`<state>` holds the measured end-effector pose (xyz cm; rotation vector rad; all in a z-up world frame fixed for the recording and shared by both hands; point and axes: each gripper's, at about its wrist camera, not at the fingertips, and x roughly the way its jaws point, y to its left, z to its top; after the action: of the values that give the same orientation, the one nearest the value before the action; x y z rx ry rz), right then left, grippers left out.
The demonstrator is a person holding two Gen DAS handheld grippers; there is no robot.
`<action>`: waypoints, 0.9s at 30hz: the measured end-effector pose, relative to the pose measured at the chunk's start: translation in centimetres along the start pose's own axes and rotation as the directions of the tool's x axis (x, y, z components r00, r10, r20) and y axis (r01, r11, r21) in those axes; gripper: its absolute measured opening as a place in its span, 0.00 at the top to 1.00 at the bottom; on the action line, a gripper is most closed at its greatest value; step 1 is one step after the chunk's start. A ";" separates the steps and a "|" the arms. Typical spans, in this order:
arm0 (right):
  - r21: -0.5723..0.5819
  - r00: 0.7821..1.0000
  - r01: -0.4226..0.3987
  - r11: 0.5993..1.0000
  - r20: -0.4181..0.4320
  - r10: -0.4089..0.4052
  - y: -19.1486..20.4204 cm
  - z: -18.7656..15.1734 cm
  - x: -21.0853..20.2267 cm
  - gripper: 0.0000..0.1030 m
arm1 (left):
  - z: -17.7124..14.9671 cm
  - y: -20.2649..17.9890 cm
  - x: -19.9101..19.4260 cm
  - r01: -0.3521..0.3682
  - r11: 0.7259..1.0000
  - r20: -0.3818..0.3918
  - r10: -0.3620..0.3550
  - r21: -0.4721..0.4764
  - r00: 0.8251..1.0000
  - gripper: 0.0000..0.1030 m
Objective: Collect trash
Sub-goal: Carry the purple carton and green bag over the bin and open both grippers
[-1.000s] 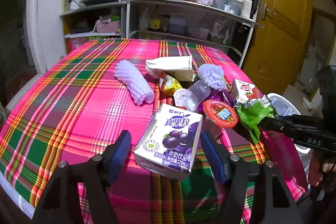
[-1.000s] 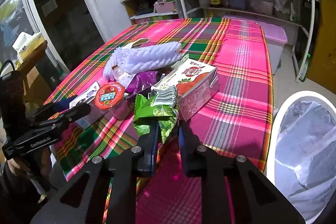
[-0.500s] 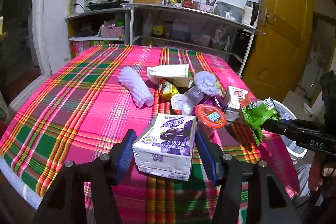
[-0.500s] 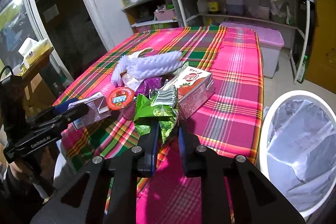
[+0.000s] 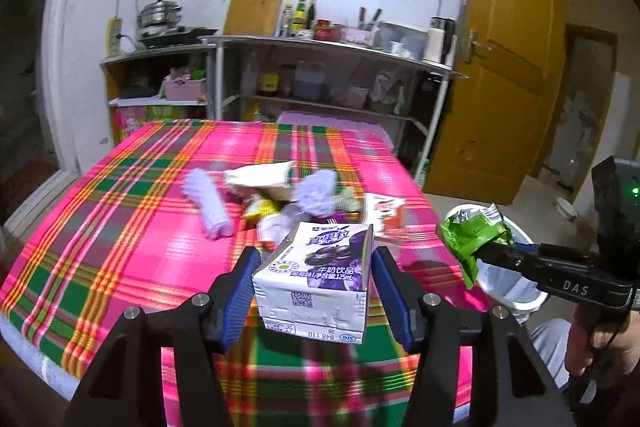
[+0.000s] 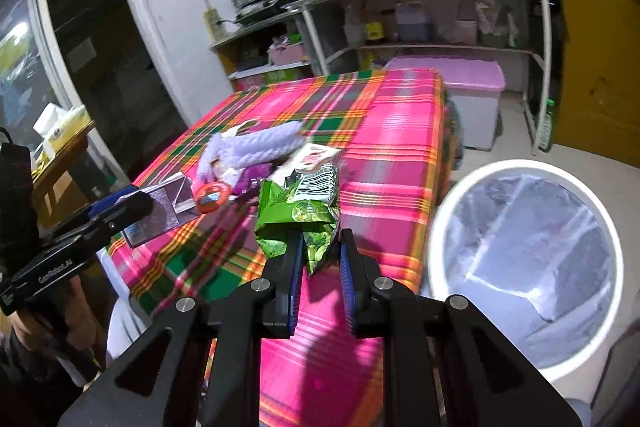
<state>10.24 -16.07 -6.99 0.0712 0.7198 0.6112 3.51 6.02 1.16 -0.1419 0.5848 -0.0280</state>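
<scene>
Up front in the left wrist view, the left gripper (image 5: 314, 285) has just closed a bit onto the purple milk carton (image 5: 316, 281), jaws wide and squeezing its sides, lifted clear of the plaid table (image 5: 132, 247). Smooth carton, could slide out.

Over on the right wrist view, the right gripper (image 6: 318, 267) is nearly shut, pinching the green wrapper (image 6: 298, 217) by one corner, short of the white bin (image 6: 444, 223). A flimsy hold, so it might drop onto the floor.

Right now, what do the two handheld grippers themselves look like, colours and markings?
Both are black, angular, two-finger tools with silver bolts at the joints and ribbed blue pads. The left gripper carries white "GenRobot.AI" lettering on its side; the right gripper reads "DAS", with a small green light on its body.
</scene>
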 end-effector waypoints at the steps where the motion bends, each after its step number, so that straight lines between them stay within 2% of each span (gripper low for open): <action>1: 0.011 1.000 0.009 1.000 0.004 -0.009 -0.6 -0.2 -0.4 0.82 | 0.1 -0.5 0.1 0.009 1.000 0.000 -0.009 0.007 1.000 0.44; 9: 0.088 0.995 0.097 0.991 0.027 -0.100 -4.9 -1.0 -3.0 0.82 | 0.9 -5.7 2.1 0.110 0.990 -0.023 -0.109 0.083 0.994 0.44; 16: 0.156 0.985 0.164 0.974 0.019 -0.169 -8.5 -1.9 -4.2 0.82 | 1.2 -10.4 4.8 0.213 0.968 -0.073 -0.204 0.130 0.976 0.44; 27: 0.225 0.972 0.237 0.945 -0.047 -0.232 -12.9 -3.6 -3.9 0.82 | 1.0 -16.4 9.3 0.303 0.931 -0.163 -0.273 0.202 0.948 0.44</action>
<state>12.08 -29.36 -10.81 0.1904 0.8032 0.2992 12.05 -10.74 -0.80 -0.0045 0.6851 -0.3919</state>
